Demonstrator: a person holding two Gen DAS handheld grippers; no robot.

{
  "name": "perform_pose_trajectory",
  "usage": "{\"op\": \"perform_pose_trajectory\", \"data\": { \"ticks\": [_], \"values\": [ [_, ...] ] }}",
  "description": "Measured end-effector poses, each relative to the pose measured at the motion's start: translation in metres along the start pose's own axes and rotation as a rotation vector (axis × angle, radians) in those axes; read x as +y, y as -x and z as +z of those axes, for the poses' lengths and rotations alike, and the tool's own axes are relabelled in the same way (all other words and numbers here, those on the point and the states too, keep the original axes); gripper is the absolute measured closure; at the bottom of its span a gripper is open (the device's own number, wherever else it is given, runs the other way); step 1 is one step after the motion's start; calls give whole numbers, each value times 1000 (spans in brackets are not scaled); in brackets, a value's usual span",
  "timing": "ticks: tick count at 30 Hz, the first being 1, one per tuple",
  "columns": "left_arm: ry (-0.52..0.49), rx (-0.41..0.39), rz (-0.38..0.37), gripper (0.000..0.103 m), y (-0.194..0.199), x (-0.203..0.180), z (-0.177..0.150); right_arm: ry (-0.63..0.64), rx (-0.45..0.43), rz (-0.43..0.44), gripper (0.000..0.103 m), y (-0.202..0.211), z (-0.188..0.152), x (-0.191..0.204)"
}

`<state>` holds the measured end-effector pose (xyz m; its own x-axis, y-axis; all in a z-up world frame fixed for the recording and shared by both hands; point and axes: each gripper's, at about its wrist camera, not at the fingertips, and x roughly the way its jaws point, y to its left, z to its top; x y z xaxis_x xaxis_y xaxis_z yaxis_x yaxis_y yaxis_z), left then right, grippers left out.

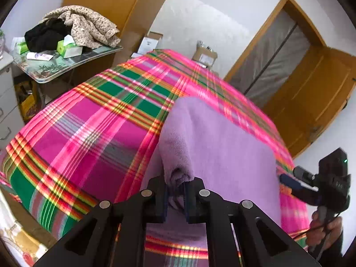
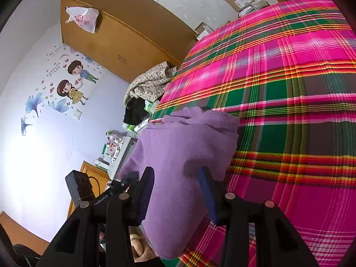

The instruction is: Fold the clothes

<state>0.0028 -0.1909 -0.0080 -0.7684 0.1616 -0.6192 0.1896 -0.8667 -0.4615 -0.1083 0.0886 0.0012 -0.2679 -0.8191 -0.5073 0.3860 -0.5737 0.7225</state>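
Observation:
A purple fleece garment [image 1: 222, 146] lies on a bed covered with a pink and green plaid sheet [image 1: 89, 122]. My left gripper [image 1: 175, 191] is shut on a rolled fold of the garment's near left edge and lifts it a little. In the left wrist view my right gripper [image 1: 287, 180] sits at the garment's right edge, held by a hand [image 1: 322, 227]. The right wrist view shows my right gripper [image 2: 175, 191] open, its fingers wide apart with the purple garment [image 2: 187, 146] lying between them. My left gripper [image 2: 126, 180] touches the far edge there.
A glass-topped side table [image 1: 73, 66] left of the bed carries a heap of clothes [image 1: 84, 24] and tissue boxes [image 1: 69, 46]. White drawers [image 1: 6, 102] stand nearer. Cartons [image 1: 204, 55] sit past the bed's far end. A wooden door [image 1: 311, 93] is at right; a wardrobe [image 2: 124, 33] is behind.

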Motion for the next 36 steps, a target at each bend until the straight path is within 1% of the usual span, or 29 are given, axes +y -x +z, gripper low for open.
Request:
{"op": "perform_pose_trajectory", "data": {
  "ticks": [2,4,6,9,11,12,13,14,20,21,22,26,28,33,36],
  "values": [
    [3,3,-2,92,4,2,-1,9,-2,-9,60,0,1,0],
    [5,0,-9,91,10,5,0,19,-7,-20,64,0,1,0],
    [8,-17,-7,87,17,6,2,26,-9,-30,65,0,1,1],
    [11,-42,-5,87,27,8,4,30,-5,-38,65,-3,0,1],
    [12,-60,-4,78,34,9,7,33,-1,-38,65,-4,-1,1],
    [7,-84,-1,73,38,9,10,34,1,-38,65,-5,-1,1],
    [4,-94,0,72,39,9,12,35,2,-36,65,-5,-2,1],
    [3,-99,3,72,38,10,14,32,4,-35,65,-6,-3,1],
    [59,-33,-90,74,27,17,13,18,18,-41,65,-10,-8,-1],
    [69,-22,-106,86,26,18,13,18,20,-41,65,-11,-8,-1],
    [78,-11,-121,91,24,19,12,19,21,-40,65,-11,-8,-1],
    [114,32,-181,92,17,24,11,33,14,-35,65,-10,-7,2],
    [110,36,-168,92,21,26,4,33,12,-38,65,-10,-7,2],
    [169,76,-96,91,9,48,-1,45,2,-62,65,-13,-5,2],
    [91,52,-59,91,15,32,5,80,-21,-78,65,-12,-1,6]
  ]
}}
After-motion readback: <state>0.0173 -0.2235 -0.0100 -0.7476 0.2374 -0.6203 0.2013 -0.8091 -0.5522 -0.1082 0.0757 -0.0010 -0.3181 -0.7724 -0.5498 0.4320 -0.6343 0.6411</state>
